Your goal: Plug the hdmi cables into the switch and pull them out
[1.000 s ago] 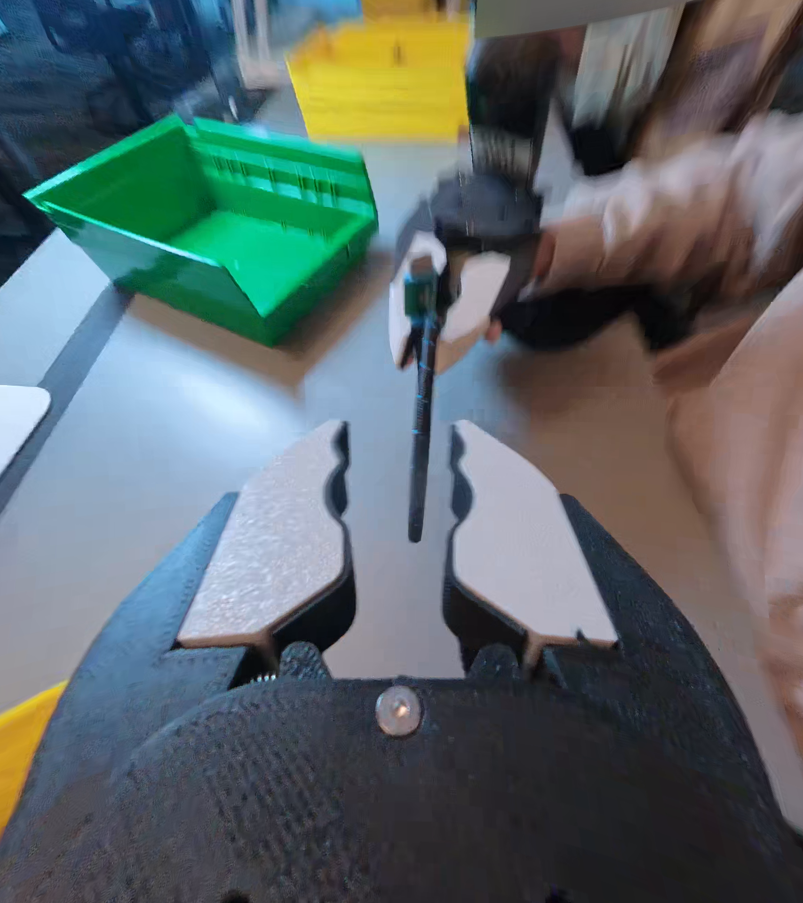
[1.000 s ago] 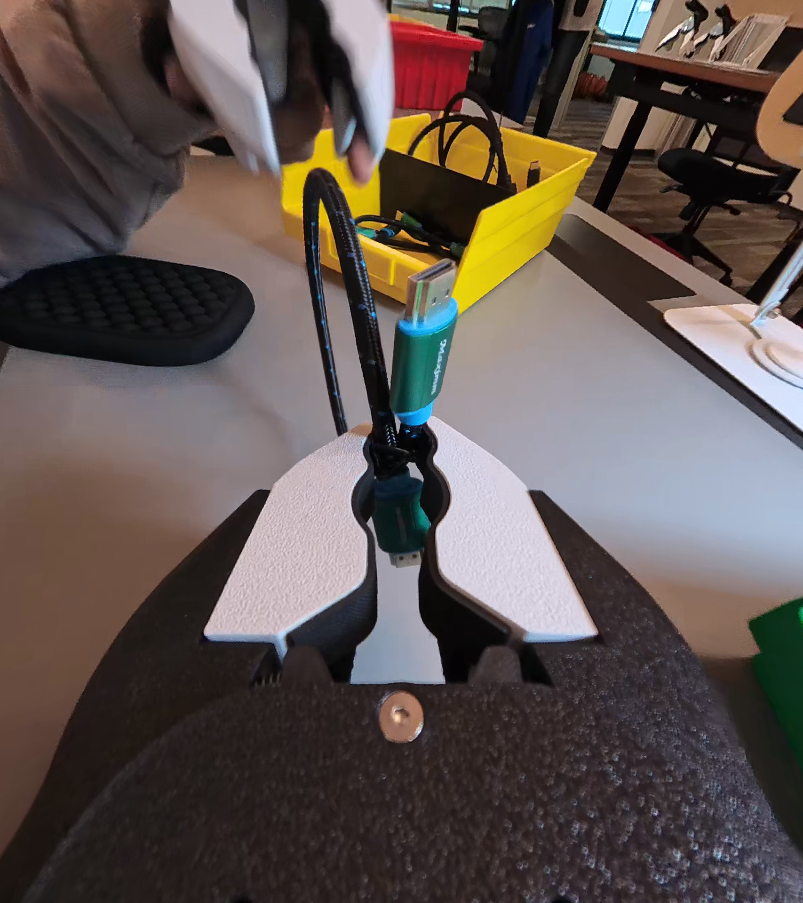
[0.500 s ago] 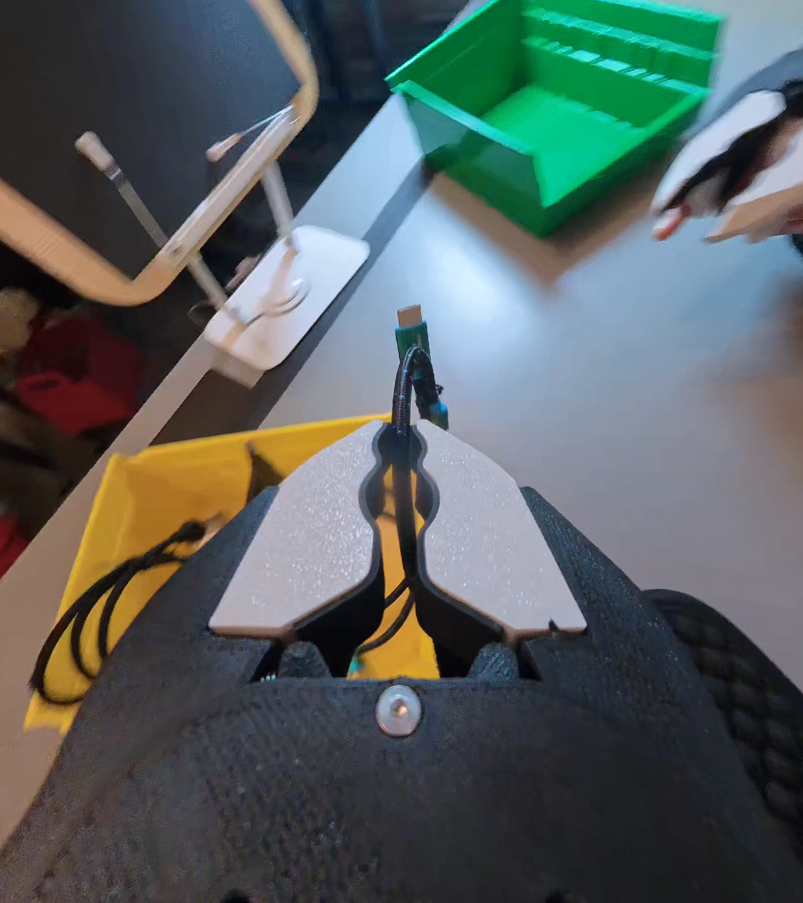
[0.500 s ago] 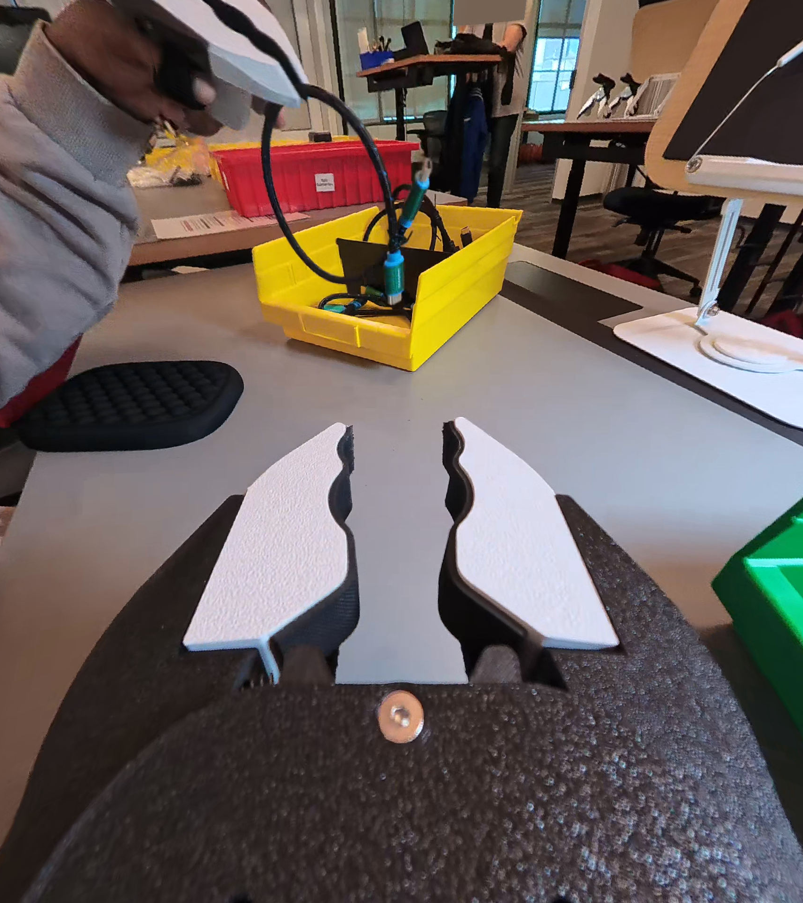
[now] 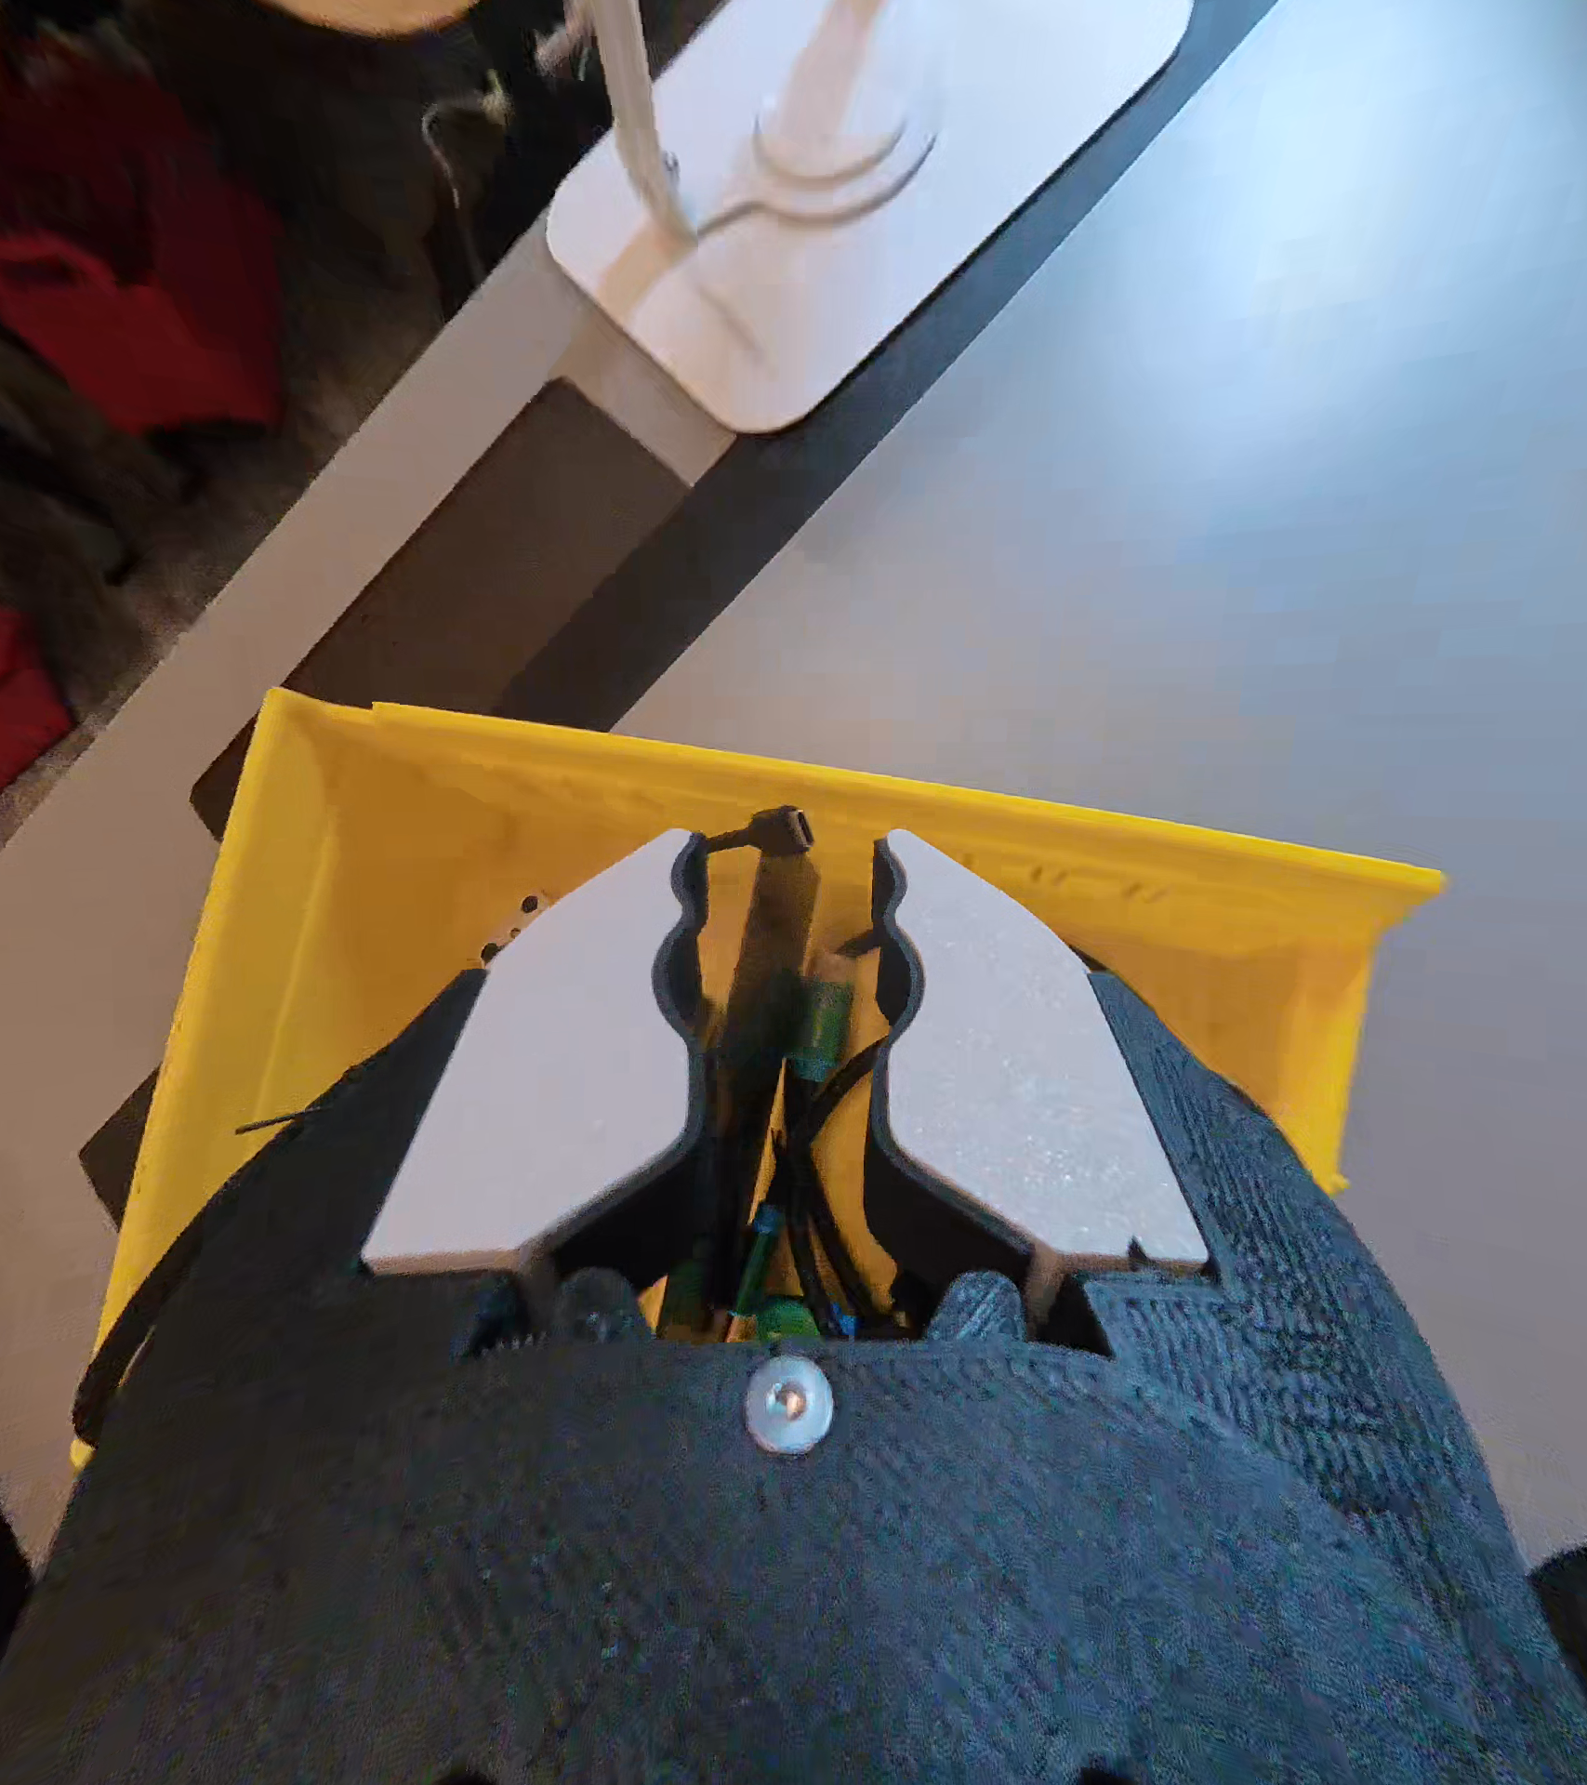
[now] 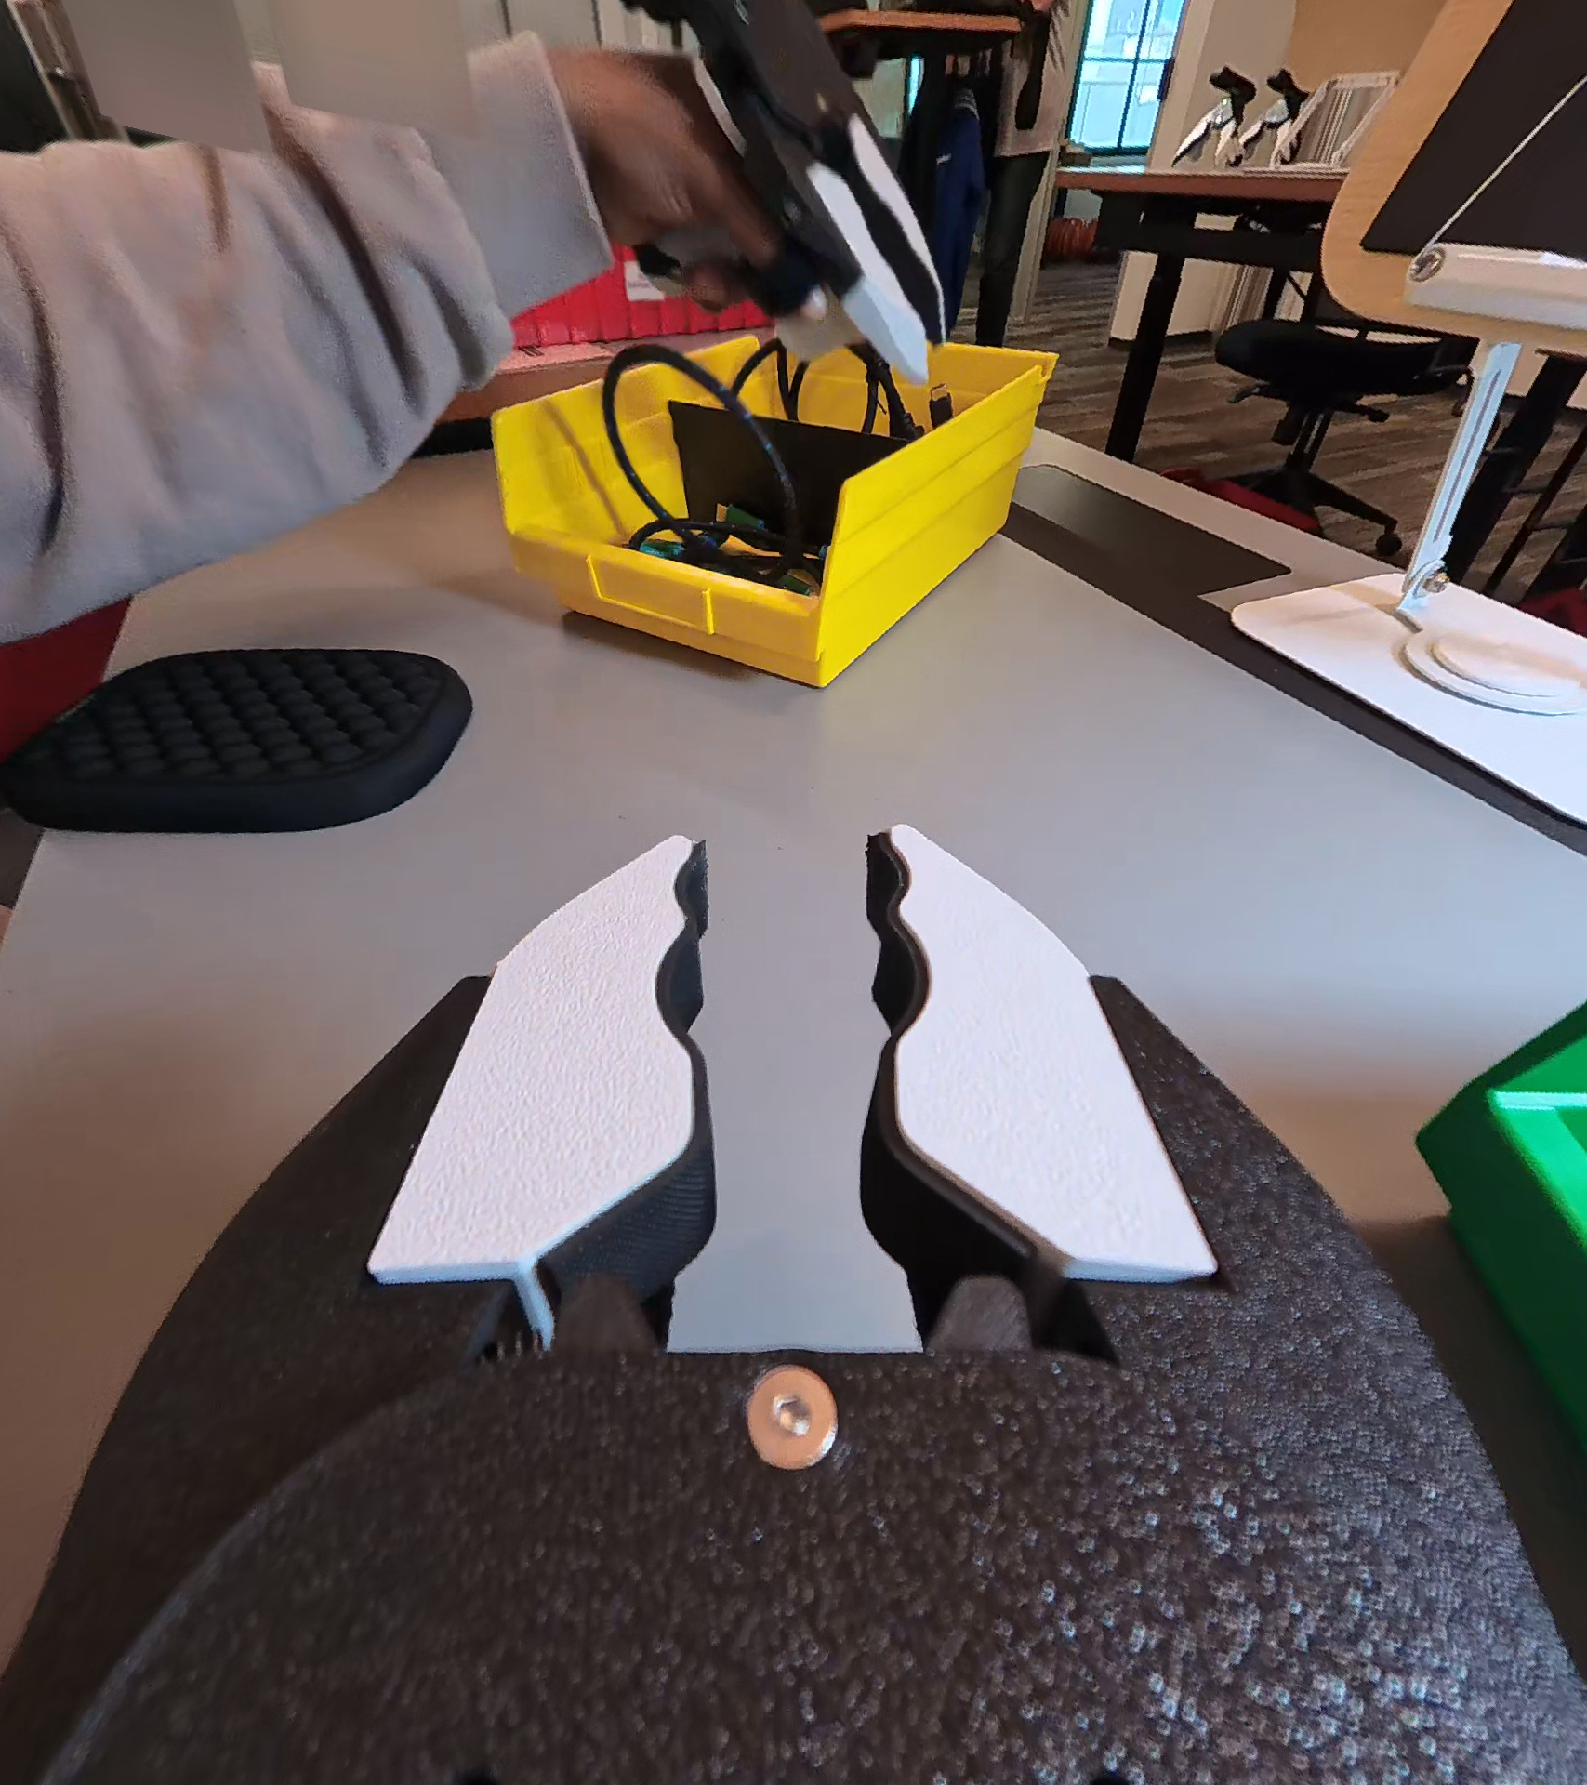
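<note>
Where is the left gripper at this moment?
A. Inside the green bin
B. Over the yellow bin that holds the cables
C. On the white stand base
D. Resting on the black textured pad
B: the left gripper hangs with its jaws open above the yellow bin, and in the left wrist view the cables in that bin show between its white fingers.

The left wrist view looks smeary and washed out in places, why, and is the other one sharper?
Left wrist view: motion blur smears the cables in the yellow bin; window glare whitens the table. Right wrist view: sharp on its own tool; only the sleeve and far tool blur; wide-angle bending at edges.
</note>
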